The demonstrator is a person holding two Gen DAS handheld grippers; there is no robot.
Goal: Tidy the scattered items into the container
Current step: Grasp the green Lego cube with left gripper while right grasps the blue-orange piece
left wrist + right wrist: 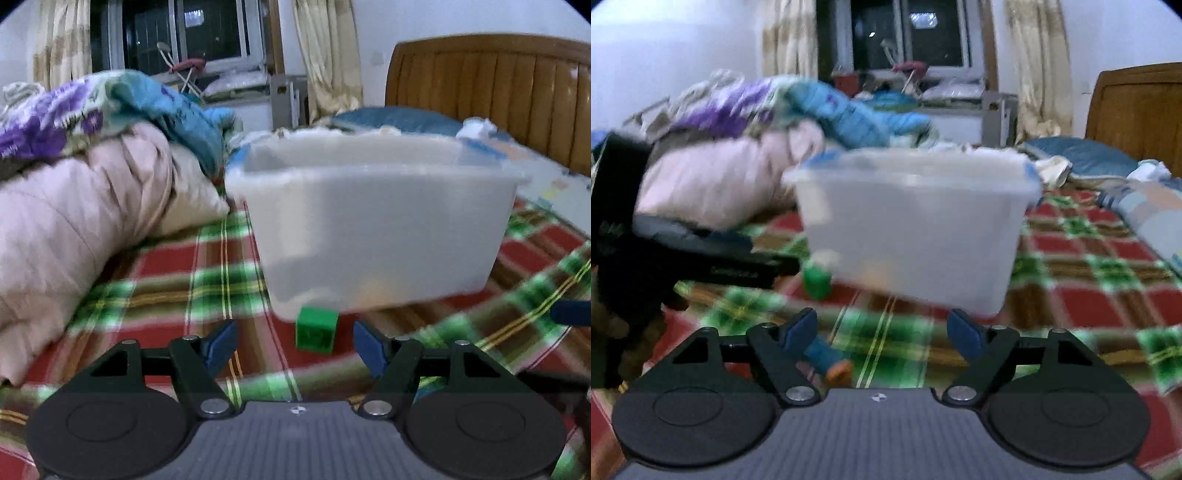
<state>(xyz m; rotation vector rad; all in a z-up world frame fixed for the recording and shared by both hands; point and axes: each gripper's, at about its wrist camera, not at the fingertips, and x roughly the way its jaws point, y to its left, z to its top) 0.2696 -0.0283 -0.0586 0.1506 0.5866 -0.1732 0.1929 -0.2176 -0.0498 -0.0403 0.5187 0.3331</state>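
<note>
Both claws are held spread and empty: the left claw [295, 341] faces a green cube [316, 329] lying on the plaid bed [166, 280], touching the translucent container [373, 236]; a blue-orange item [829, 360] is seen beside the right claw [882, 332].

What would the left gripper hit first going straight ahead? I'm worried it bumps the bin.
Probably the green block: it sits between the open left gripper fingers' line, in front of the translucent container. Blur leaves depth uncertain.

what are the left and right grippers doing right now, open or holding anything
Left gripper: open, holding nothing; small green plastic cube lies ahead between its fingers.
Right gripper: open, holding nothing.
</note>
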